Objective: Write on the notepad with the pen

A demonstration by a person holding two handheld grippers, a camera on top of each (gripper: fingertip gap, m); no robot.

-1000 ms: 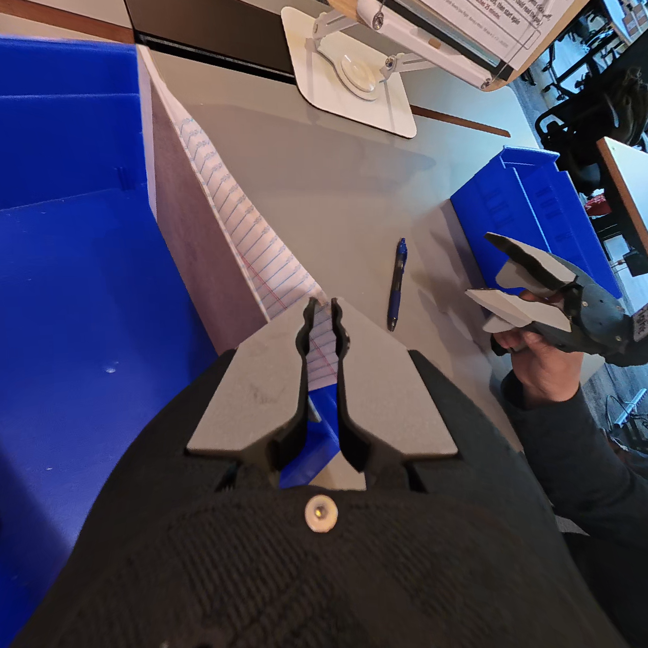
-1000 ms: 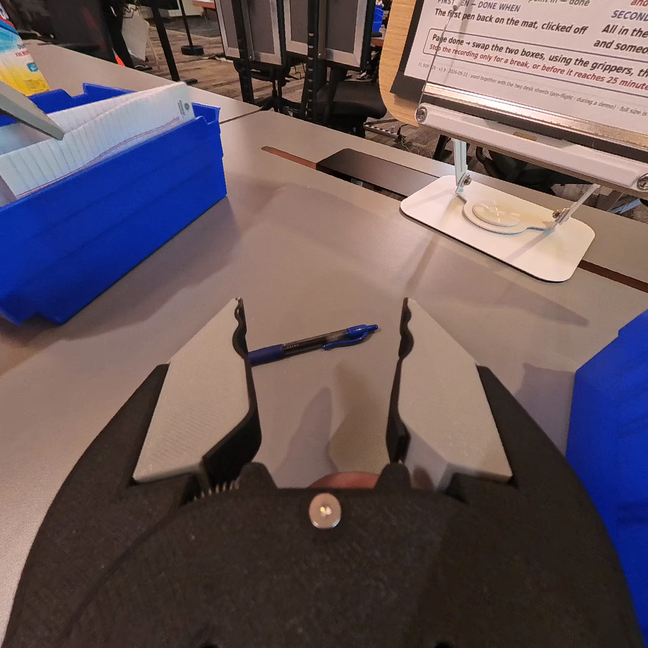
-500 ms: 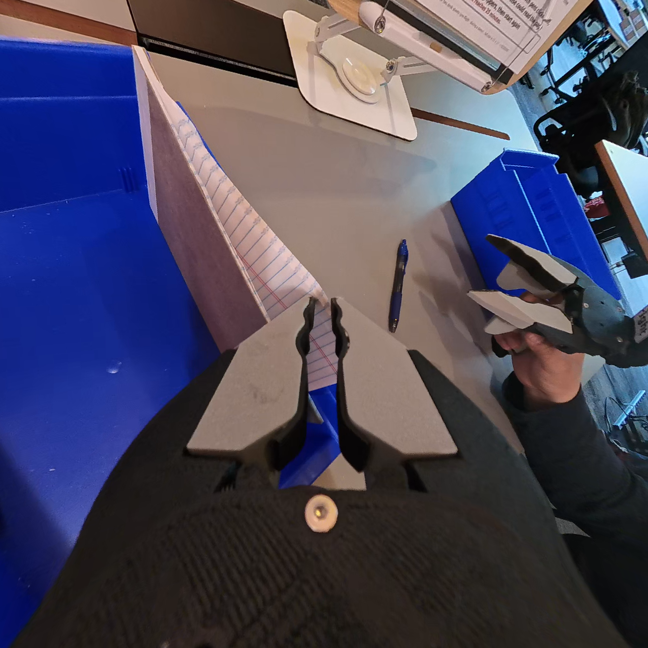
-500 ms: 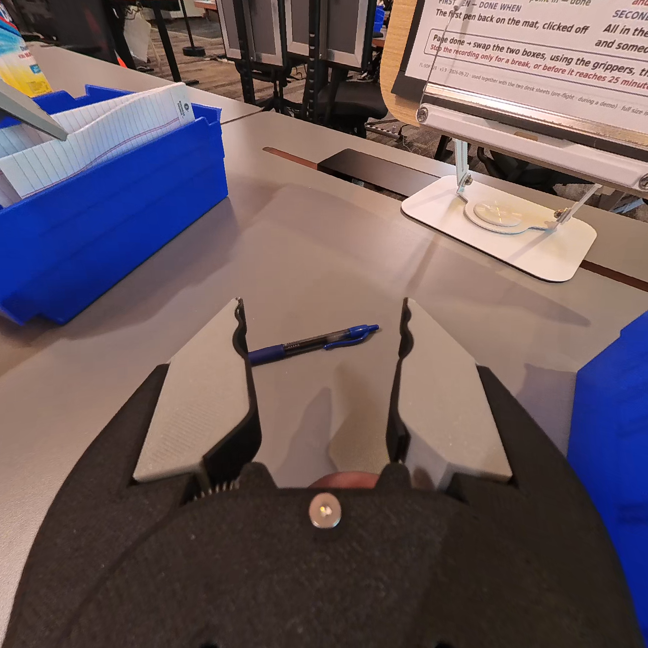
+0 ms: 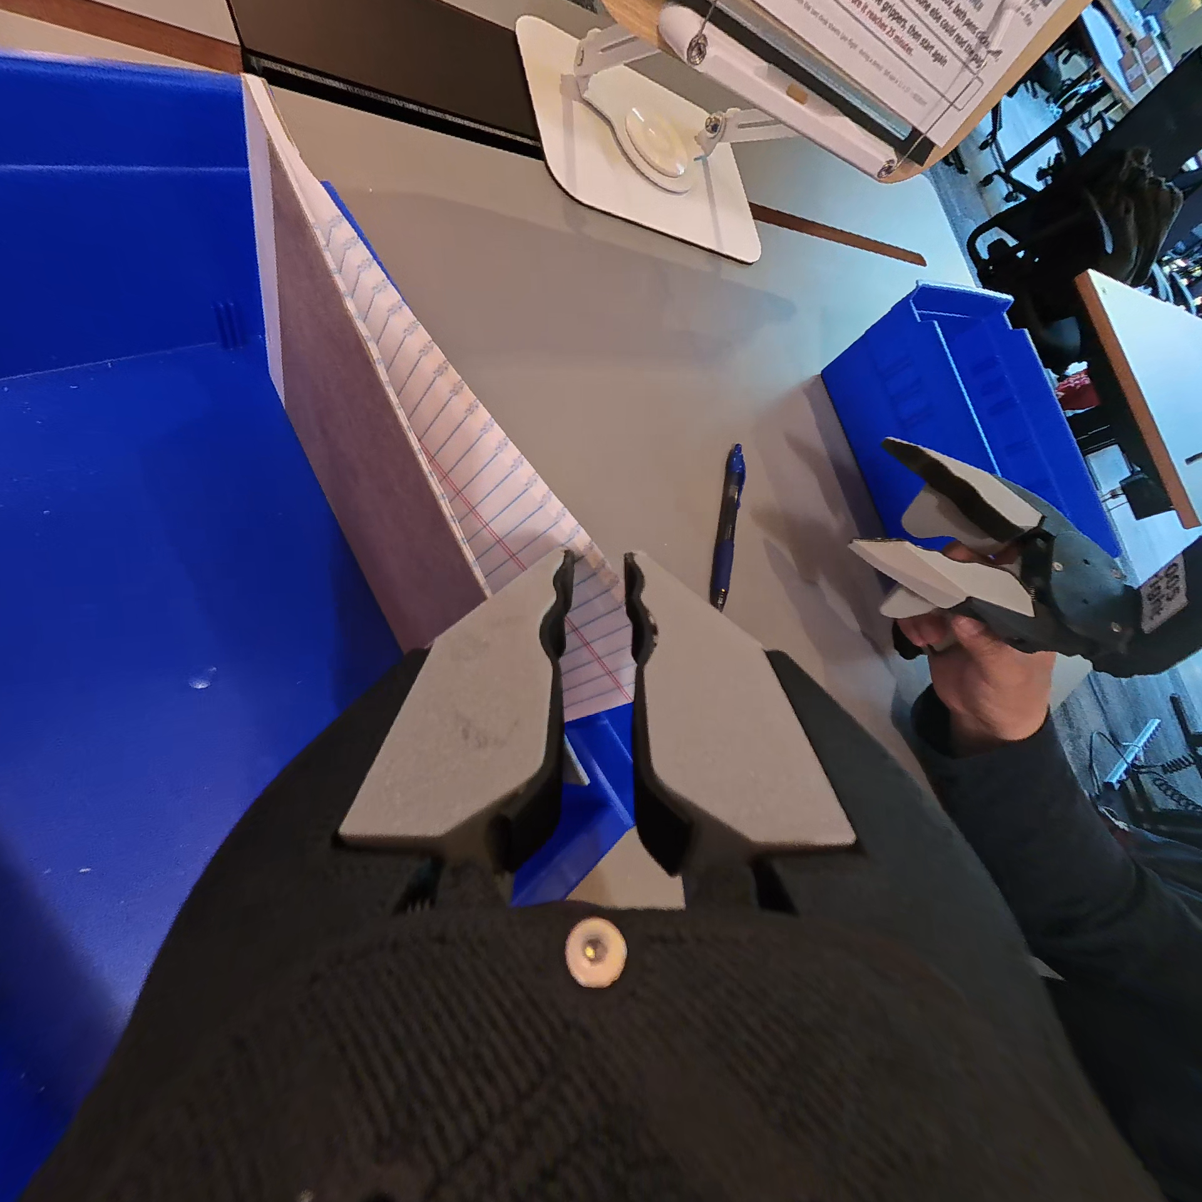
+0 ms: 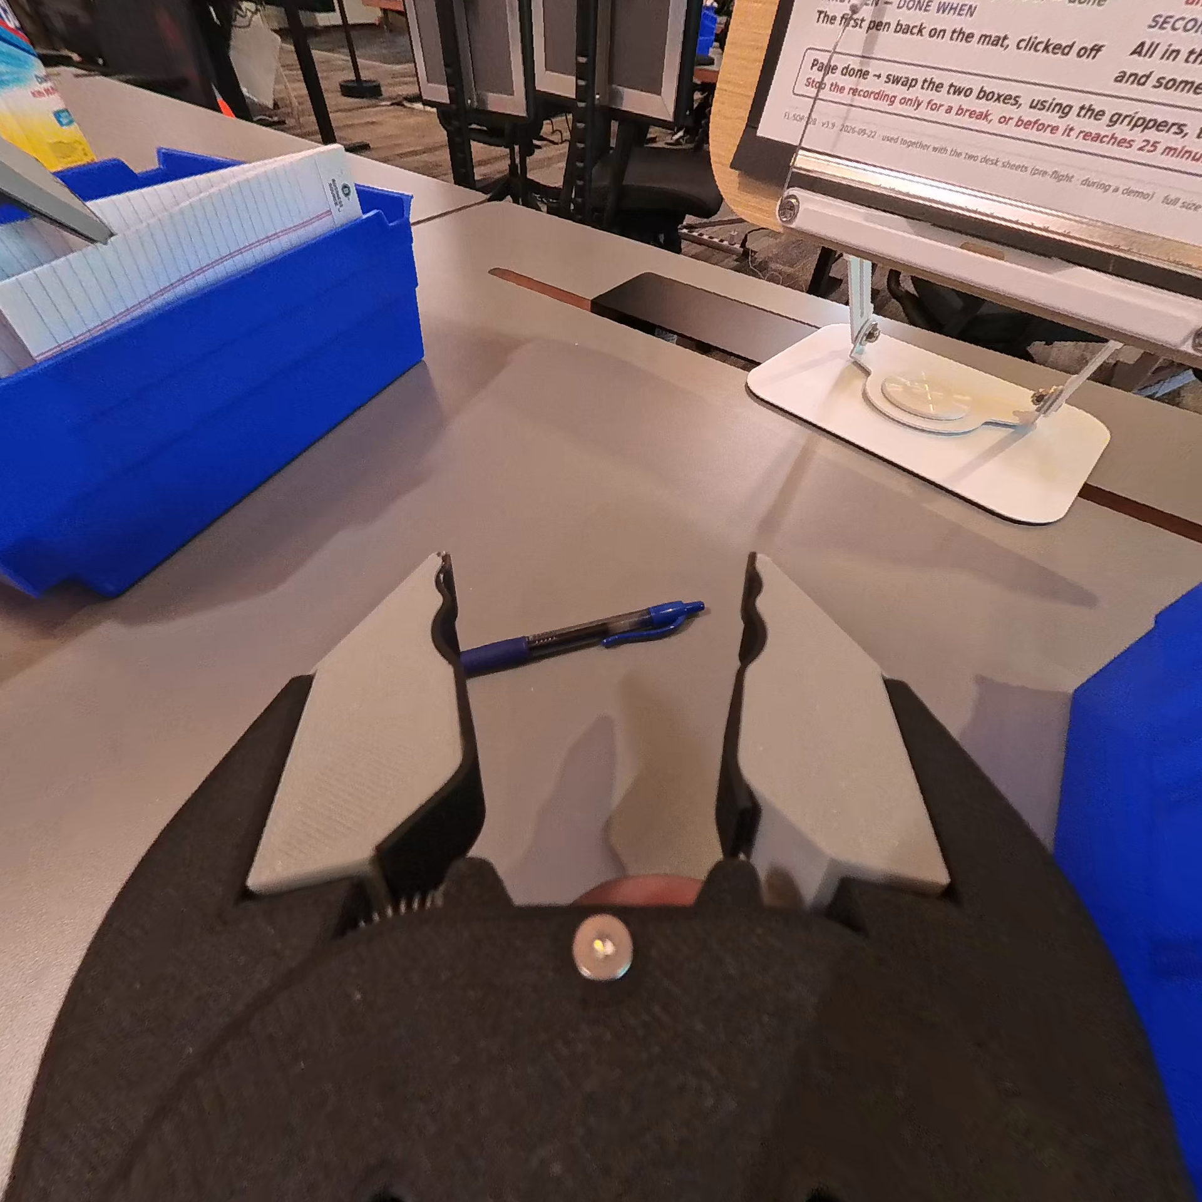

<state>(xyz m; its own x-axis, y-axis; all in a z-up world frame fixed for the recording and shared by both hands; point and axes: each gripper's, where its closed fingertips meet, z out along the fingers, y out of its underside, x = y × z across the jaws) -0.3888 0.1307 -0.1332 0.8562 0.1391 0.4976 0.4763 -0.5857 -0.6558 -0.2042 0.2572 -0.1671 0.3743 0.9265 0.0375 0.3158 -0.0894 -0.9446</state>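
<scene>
A lined white notepad [image 5: 455, 455] with a grey cardboard back stands on edge, tilted, in the blue bin [image 5: 130, 520] on the left. My left gripper [image 5: 595, 566] is shut on its near corner, with the page showing between the fingers. It also shows in the right wrist view, where the notepad [image 6: 182, 240] sticks up out of the bin [image 6: 227, 403]. A blue pen [image 6: 585, 634] lies on the grey table, just beyond the tips of my right gripper [image 6: 598, 556], which is open, empty and above the table. The pen [image 5: 727, 527] and the right gripper [image 5: 871, 494] also show in the left wrist view.
A second blue bin [image 5: 962, 403] sits at the table's right edge, close beside my right gripper [image 6: 1145, 780]. A white document stand [image 6: 930, 416] holding a printed sheet stands at the back of the table. Office chairs and desks lie beyond. The blue pen [image 6: 585, 634] is about 9 centimetres from my right fingertips and 25 centimetres from my left. It turns up in the left wrist view [image 5: 737, 510] as well.
The notepad has risen and tilted higher out of the left bin in my left gripper's grip. The right gripper and the pen have not moved.
</scene>
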